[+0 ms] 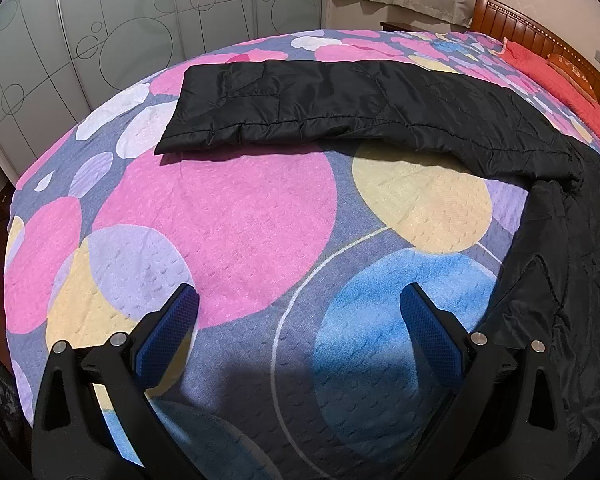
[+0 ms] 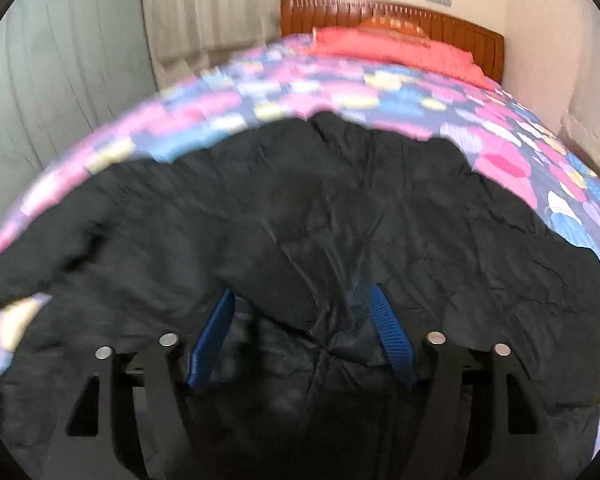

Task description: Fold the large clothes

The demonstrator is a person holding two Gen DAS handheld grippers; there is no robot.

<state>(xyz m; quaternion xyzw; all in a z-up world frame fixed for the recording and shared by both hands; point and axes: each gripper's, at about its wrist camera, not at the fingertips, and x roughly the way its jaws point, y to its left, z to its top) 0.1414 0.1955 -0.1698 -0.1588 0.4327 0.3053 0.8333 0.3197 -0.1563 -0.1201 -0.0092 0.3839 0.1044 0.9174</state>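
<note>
Only leftward — jacket sleeve (image 1: pixel 300 108) outstretched across bedspread (image 1: pixel 228 216).

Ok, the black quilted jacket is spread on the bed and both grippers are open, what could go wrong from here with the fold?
1. The black quilted jacket bunches in a ridge between the open right gripper fingers; closing there may pinch several layers and drag the fold askew.
2. Its long sleeve lies stretched across the colourful circle-patterned bedspread, far from the open left gripper, so it may trail behind.
3. The right view is blurred, so aim could be off.
</note>
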